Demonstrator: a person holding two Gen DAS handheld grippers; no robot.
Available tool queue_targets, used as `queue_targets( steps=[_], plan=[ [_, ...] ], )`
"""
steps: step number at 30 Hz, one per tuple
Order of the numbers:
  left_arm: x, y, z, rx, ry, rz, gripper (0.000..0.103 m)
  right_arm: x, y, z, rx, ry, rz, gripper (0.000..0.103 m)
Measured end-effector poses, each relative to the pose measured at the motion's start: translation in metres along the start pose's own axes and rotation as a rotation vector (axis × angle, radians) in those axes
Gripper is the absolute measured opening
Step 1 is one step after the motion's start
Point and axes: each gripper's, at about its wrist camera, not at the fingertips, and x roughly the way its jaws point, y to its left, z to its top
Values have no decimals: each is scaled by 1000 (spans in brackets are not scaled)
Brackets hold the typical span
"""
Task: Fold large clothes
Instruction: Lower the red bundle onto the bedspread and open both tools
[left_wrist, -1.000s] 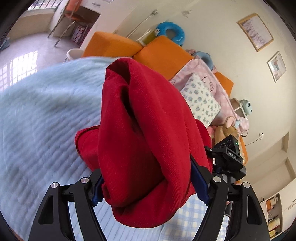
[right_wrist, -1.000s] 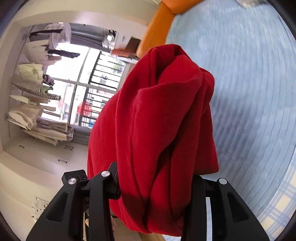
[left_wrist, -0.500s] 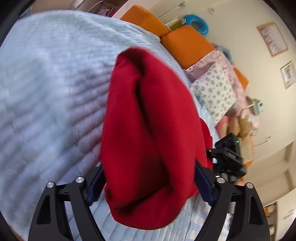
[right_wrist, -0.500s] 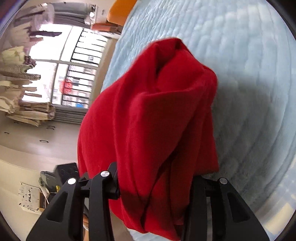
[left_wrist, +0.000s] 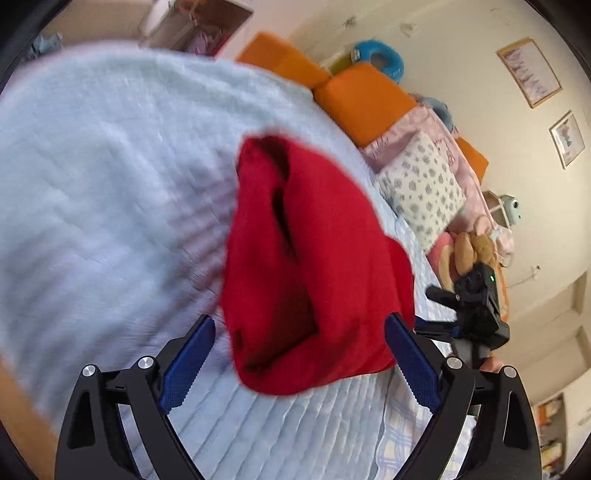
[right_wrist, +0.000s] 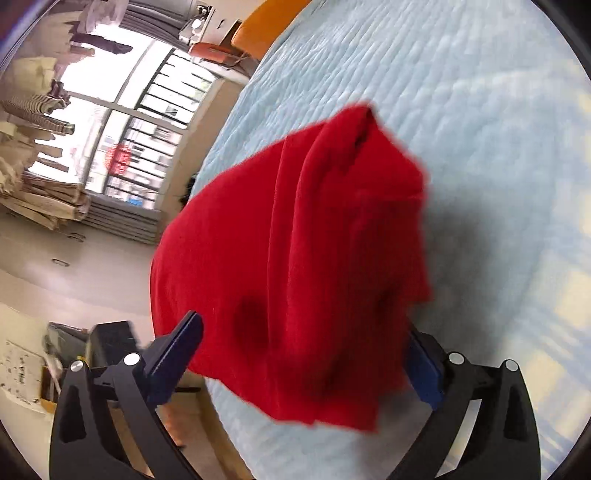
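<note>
Both tools stand released, the left tool (left_wrist: 299, 354) and right tool (right_wrist: 303, 354) each spread wide around the bunched red garment (left_wrist: 314, 266), which sits between their fingers over the pale blue bed (left_wrist: 92, 192). With nothing pinching it, the thick bundle may slump open or slide toward the bed's left edge, and blur hides whether it rests flat.

I can read no text anywhere from my two tongs. The two framed pictures (left_wrist: 529, 72) on the far right wall are too blurred and small to make out. The white sheet (right_wrist: 18, 363) pinned low on the left, in my right-hand view, carries dark marks that stay illegible. The red round ornament (right_wrist: 119, 158) on the window is blurred too; I cannot tell whether it bears a character.
</note>
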Motion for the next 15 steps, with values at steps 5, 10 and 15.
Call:
queue_targets(
  steps=[5, 10, 15],
  plan=[
    [-55, -50, 15, 106, -133, 125, 96, -69, 27, -17, -124, -208, -102, 96],
    [-31, -107, 12, 242, -144, 196, 96, -76, 58, -43, -273, -292, -156, 59],
    [27, -110, 16, 306, -89, 335, 96, -23, 43, -27, -198, -238, -205, 44]
  ],
)
